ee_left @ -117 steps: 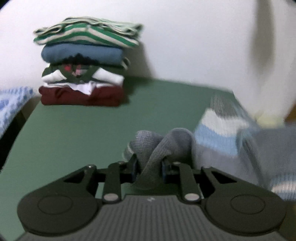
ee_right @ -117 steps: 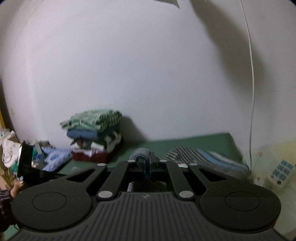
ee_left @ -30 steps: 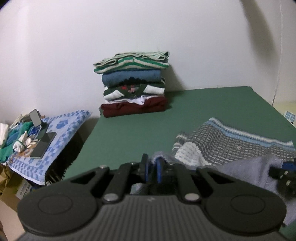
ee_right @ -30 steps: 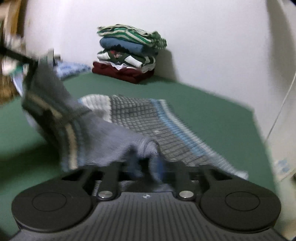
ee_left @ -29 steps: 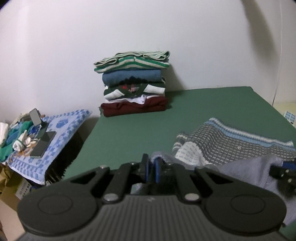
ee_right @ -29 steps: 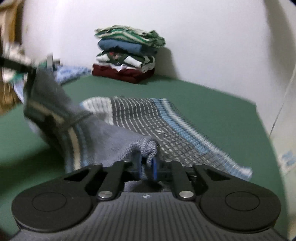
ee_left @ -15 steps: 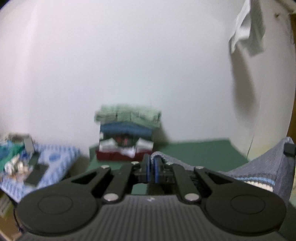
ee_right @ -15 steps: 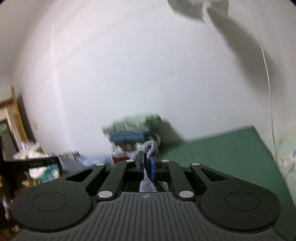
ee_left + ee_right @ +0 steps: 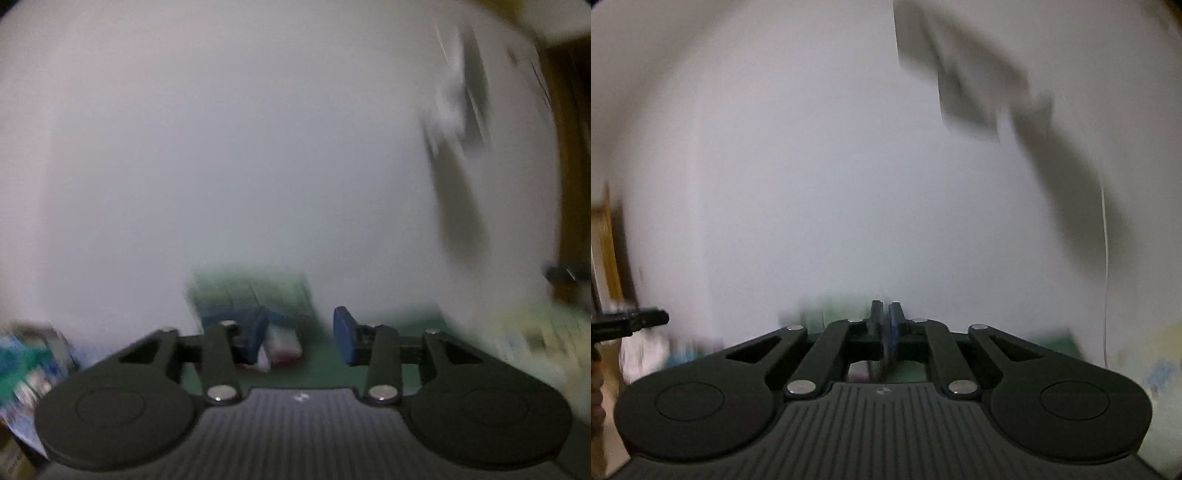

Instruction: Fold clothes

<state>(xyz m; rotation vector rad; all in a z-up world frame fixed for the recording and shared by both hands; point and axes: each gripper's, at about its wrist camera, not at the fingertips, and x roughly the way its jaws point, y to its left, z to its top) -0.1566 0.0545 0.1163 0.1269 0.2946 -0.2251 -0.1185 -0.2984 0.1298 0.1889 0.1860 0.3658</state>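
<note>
Left gripper: jaws parted and opening, two blue pads set apart, nothing seen between them. Seen through the gap, blurred, one stack of folded clothes against the white wall at the far edge of the green table; green top layers and a red bottom layer are made out, the count of garments is not. At the left edge a blue patterned cloth with smeared clutter, cut off by the frame. Open air is seen above and ahead of both grippers

Right gripper: pads pressed together, clenched; whether cloth is pinched cannot be told from the frames. Behind the pads the stack shows only as a green smear. One thin cord hangs down the wall at right. One dark gripper tip enters at the left edge, the rest cut off
</note>
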